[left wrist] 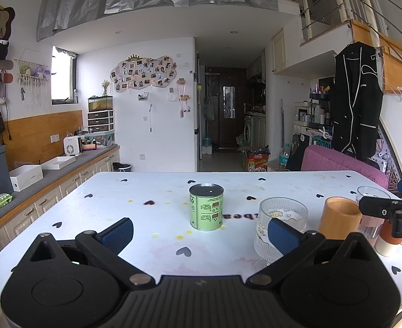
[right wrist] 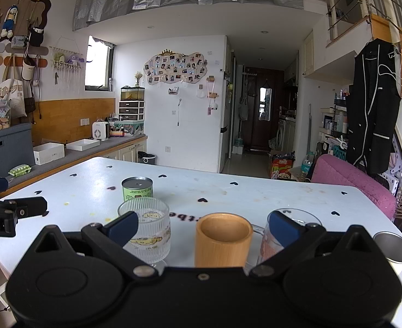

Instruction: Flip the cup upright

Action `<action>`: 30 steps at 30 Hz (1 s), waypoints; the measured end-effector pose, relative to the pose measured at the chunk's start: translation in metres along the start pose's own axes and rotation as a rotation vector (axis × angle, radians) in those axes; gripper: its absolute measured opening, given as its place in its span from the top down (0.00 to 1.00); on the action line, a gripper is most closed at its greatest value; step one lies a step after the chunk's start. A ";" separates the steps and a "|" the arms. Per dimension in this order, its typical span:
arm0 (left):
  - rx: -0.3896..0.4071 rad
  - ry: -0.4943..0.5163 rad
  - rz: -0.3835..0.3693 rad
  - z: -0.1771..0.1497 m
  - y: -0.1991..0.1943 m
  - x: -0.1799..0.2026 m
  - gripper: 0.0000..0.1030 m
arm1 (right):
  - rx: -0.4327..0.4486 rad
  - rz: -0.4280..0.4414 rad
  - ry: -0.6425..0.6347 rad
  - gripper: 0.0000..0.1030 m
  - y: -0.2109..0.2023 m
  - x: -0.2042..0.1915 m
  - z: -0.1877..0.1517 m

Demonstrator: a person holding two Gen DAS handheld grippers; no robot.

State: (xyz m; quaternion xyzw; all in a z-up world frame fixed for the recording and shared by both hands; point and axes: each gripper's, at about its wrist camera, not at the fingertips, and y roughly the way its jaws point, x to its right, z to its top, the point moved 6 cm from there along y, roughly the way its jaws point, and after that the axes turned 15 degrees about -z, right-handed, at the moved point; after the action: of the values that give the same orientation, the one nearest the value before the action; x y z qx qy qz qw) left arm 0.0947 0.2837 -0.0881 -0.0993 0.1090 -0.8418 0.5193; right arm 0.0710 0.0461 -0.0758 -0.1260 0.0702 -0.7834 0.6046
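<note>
- Two views. Left wrist view: the left gripper [left wrist: 199, 232] has its jaws spread wide, holding nothing, above the white table [left wrist: 146, 246] — a green can [left wrist: 206, 207] stands ahead.
- Right wrist view: the right gripper [right wrist: 203, 227] is likewise spread apart — the wooden cup [right wrist: 222, 239] stands upright between its fingers, untouched, beside a ribbed glass [right wrist: 146, 232].
</note>
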 end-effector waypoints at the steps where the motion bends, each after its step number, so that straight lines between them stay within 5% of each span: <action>1: 0.000 0.000 0.000 0.000 0.000 0.000 0.00 | 0.000 0.000 0.000 0.00 0.000 0.000 0.000; 30: -0.001 0.002 0.001 0.000 0.001 0.001 0.00 | 0.000 0.000 -0.005 0.00 -0.003 -0.005 -0.001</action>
State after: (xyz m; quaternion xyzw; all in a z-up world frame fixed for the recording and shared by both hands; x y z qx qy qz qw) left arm 0.0948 0.2826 -0.0884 -0.0988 0.1101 -0.8415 0.5197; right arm 0.0693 0.0520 -0.0770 -0.1279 0.0689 -0.7831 0.6047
